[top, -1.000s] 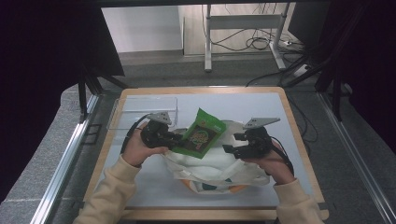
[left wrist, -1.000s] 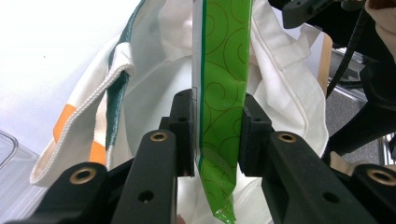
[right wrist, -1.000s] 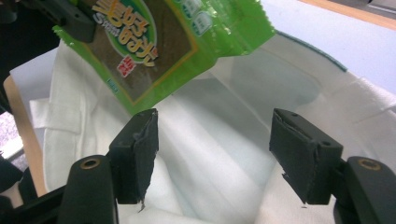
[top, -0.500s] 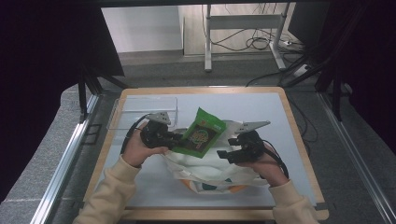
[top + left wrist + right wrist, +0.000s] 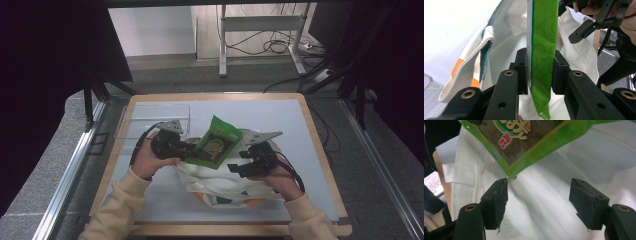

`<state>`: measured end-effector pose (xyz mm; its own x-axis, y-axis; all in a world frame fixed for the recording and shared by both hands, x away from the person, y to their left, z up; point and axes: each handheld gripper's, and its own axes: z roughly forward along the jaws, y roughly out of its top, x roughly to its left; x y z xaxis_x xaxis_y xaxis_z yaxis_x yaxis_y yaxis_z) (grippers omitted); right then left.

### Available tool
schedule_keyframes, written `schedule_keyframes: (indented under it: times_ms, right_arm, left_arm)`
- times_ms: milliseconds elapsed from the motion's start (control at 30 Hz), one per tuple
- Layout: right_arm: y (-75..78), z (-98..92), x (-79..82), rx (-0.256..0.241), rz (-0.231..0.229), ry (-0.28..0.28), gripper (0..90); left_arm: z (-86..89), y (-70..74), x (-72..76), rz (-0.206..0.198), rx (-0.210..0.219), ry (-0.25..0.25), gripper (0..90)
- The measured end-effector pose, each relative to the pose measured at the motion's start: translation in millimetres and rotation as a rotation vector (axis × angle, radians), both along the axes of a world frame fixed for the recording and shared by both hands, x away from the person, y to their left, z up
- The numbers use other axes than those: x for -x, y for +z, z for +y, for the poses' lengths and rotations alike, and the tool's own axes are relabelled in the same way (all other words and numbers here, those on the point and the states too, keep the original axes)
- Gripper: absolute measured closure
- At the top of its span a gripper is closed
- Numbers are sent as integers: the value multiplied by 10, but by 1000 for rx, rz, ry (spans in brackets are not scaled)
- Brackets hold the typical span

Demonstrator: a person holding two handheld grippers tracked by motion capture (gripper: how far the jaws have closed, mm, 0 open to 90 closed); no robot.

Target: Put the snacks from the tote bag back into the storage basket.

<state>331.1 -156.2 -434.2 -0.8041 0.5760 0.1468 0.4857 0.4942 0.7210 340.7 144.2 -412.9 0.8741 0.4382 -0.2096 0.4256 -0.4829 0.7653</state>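
A green snack packet (image 5: 218, 142) is held tilted above a white cloth bag (image 5: 220, 184) with orange and green patches near the table's front. My left gripper (image 5: 189, 149) is shut on the packet's lower left edge; in the left gripper view the packet (image 5: 541, 47) runs up between the pads (image 5: 522, 67). My right gripper (image 5: 235, 167) is open just below the packet's lower right corner, over the bag. In the right gripper view the packet (image 5: 529, 140) hangs above my open gripper (image 5: 539, 195), with the bag's white cloth (image 5: 541, 212) behind.
A clear plastic tray (image 5: 150, 120) lies at the table's back left. The white table top (image 5: 280, 115) has a wooden rim (image 5: 320, 150). The far half of the table is bare. Cables lie on the floor beyond the table.
My right gripper has moved left and toward the bag, coming in under the packet's lower corner. My left gripper and the packet have stayed almost still.
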Motion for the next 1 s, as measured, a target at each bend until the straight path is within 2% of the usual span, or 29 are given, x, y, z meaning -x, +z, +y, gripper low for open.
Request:
schedule_keyframes:
  times_ms: [167,400,533,700,867,1000]
  right_arm:
    - [-16,48,9,-14,13,17,312]
    - [-61,130,-22,-53,36,25,313]
    - [-81,165,-23,-69,33,24,312]
    - [-72,168,-17,-110,0,24,328]
    - [-68,172,-16,-155,-12,32,386]
    - [-61,160,-11,-149,-35,26,446]
  left_arm:
    - [-23,-7,10,-1,14,-6,719]
    - [-84,-32,27,-4,10,-22,719]
    - [-76,-19,35,-7,17,-20,719]
    - [-76,-14,40,-7,33,-29,719]
    - [-101,-38,36,-1,34,-37,718]
    - [-91,-48,27,6,43,-45,717]
